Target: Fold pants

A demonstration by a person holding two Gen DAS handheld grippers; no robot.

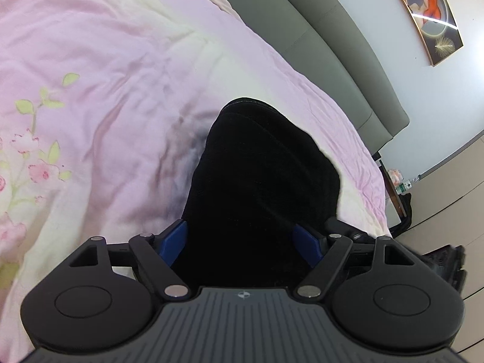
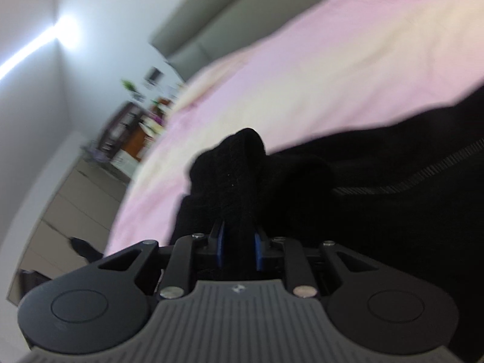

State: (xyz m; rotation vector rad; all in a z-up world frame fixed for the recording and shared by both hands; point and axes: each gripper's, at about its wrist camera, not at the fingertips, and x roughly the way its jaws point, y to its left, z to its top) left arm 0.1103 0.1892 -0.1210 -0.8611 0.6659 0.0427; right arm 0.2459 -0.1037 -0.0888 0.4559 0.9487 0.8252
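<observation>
The black pants (image 1: pixel 260 175) lie on a pink floral quilt (image 1: pixel 106 69). In the left wrist view, my left gripper (image 1: pixel 242 242) stands wide open with its blue pads (image 1: pixel 175 239) on either side of the black cloth, which fills the gap and hides the fingertips. In the right wrist view, my right gripper (image 2: pixel 239 242) is shut on a bunched fold of the pants (image 2: pixel 233 163), which sticks up from between the blue pads. The rest of the pants (image 2: pixel 393 181) spreads to the right, with a ribbed band showing.
A grey headboard (image 1: pixel 332 45) runs along the far side of the bed, with a framed picture (image 1: pixel 429 15) on the wall above. The bed's edge drops to a tiled floor (image 1: pixel 453 187). A cluttered shelf (image 2: pixel 136 127) stands beyond the bed.
</observation>
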